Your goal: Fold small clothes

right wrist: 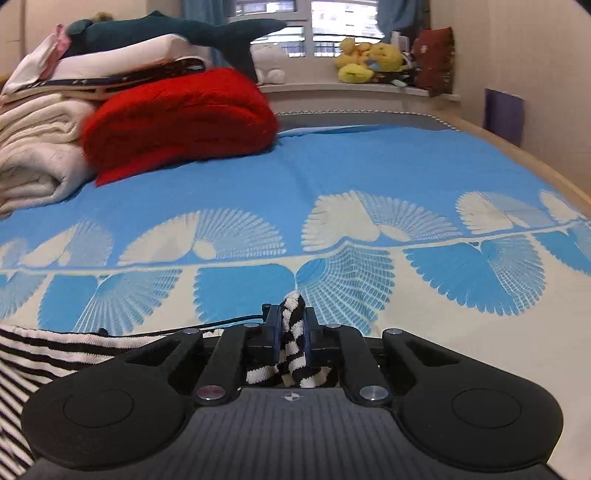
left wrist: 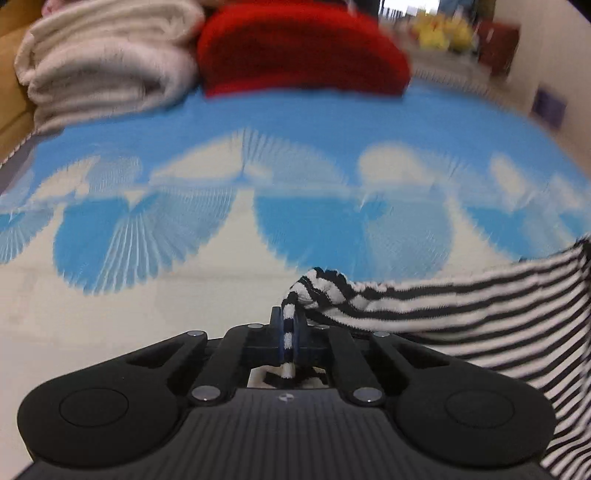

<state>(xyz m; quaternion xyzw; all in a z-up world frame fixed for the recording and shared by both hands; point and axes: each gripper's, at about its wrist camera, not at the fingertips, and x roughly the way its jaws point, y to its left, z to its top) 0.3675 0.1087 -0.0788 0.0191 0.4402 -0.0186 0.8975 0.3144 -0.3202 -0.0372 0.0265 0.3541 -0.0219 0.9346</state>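
Observation:
A black-and-white striped garment (left wrist: 461, 310) hangs stretched between my two grippers above a blue and cream bedspread (left wrist: 295, 140). My left gripper (left wrist: 289, 325) is shut on one bunched corner of it; the cloth runs off to the right and down. My right gripper (right wrist: 293, 321) is shut on another bunched corner, and the striped garment (right wrist: 33, 362) trails to the lower left in the right wrist view. The left wrist view is blurred by motion.
Folded cream blankets (right wrist: 33, 147) and a red blanket (right wrist: 177, 118) are stacked at the far left of the bedspread (right wrist: 369, 166), with a dark plush shark (right wrist: 177, 29) on top. Yellow plush toys (right wrist: 369, 59) sit on the windowsill. A wall runs along the right.

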